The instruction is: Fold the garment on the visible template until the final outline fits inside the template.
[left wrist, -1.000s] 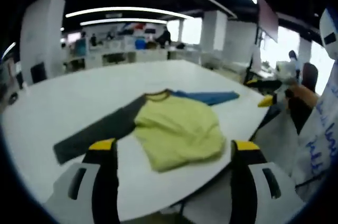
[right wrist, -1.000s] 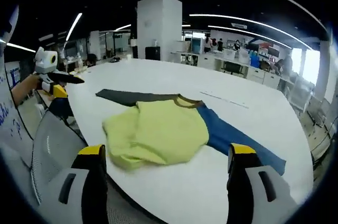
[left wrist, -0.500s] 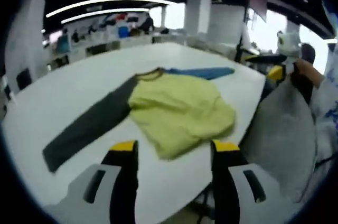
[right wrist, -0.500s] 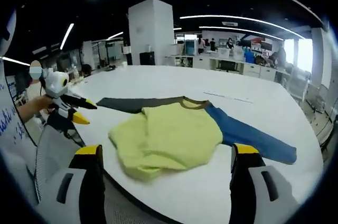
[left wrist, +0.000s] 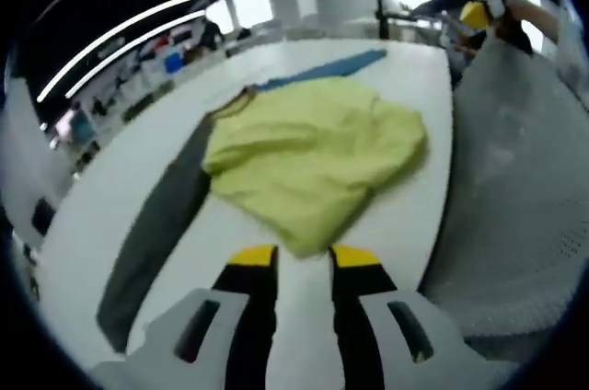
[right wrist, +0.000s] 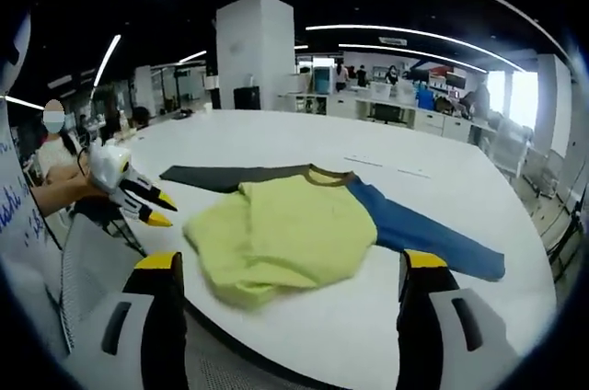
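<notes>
Left hand-held gripper, jaws nearly pressed together, nearing the shirt hem; right hand-held gripper hovering spread; pinching the hem seems next

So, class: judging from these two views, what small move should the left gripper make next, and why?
Probably ease the left gripper forward onto the near hem of the yellow-green shirt body. Its jaws stand almost closed just short of that rumpled edge, and both the dark grey sleeve and the blue sleeve lie stretched out unfolded on the white table.

Yellow-tipped white gripper jaws
</notes>
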`<action>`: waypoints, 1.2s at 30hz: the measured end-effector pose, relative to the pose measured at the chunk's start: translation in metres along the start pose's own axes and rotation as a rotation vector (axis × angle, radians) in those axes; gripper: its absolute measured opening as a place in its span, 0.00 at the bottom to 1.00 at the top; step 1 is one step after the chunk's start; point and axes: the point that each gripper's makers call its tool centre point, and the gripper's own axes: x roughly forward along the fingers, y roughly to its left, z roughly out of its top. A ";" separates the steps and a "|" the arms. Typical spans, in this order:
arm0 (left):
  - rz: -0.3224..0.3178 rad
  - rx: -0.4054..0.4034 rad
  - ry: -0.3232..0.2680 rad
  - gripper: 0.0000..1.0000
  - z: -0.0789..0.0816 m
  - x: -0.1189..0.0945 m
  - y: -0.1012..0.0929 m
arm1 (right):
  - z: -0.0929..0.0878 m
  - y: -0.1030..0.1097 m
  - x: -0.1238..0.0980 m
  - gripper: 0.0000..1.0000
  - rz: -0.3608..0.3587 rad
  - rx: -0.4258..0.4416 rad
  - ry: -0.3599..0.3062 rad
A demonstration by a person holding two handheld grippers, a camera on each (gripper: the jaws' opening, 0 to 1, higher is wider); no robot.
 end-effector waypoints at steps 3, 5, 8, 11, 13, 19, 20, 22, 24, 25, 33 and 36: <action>0.011 0.038 0.015 0.14 -0.004 0.005 0.005 | 0.001 0.001 0.001 0.95 0.005 -0.005 -0.001; 0.012 0.074 0.024 0.10 -0.005 0.007 0.007 | 0.001 0.001 0.002 0.95 0.006 -0.008 -0.002; -0.015 0.113 0.049 0.10 -0.009 0.012 0.005 | 0.001 0.000 0.001 0.95 0.001 -0.017 0.001; -0.019 0.141 0.058 0.09 -0.011 0.015 0.005 | 0.002 -0.003 -0.001 0.94 -0.004 -0.016 -0.001; -0.022 0.143 0.057 0.09 -0.010 0.016 0.004 | 0.002 -0.004 -0.003 0.94 -0.010 -0.017 -0.001; -0.033 0.165 0.051 0.07 -0.007 0.021 0.002 | 0.000 -0.005 -0.004 0.93 -0.016 -0.013 0.005; -0.034 0.169 0.057 0.07 -0.008 0.022 0.002 | -0.001 -0.005 -0.004 0.93 -0.016 -0.013 0.005; -0.038 0.173 0.058 0.08 -0.009 0.025 0.003 | -0.001 -0.005 -0.004 0.92 -0.014 -0.013 0.007; -0.039 0.179 0.059 0.08 -0.009 0.025 0.003 | -0.002 -0.005 -0.003 0.92 -0.013 -0.014 0.009; -0.044 0.178 0.066 0.07 -0.010 0.025 0.003 | -0.002 -0.005 -0.003 0.92 -0.015 -0.014 0.010; -0.057 0.194 0.078 0.03 -0.012 0.027 0.003 | -0.005 -0.004 -0.002 0.90 -0.016 -0.008 0.013; -0.063 0.195 0.080 0.02 -0.012 0.028 0.003 | -0.006 -0.003 -0.001 0.90 -0.015 -0.004 0.013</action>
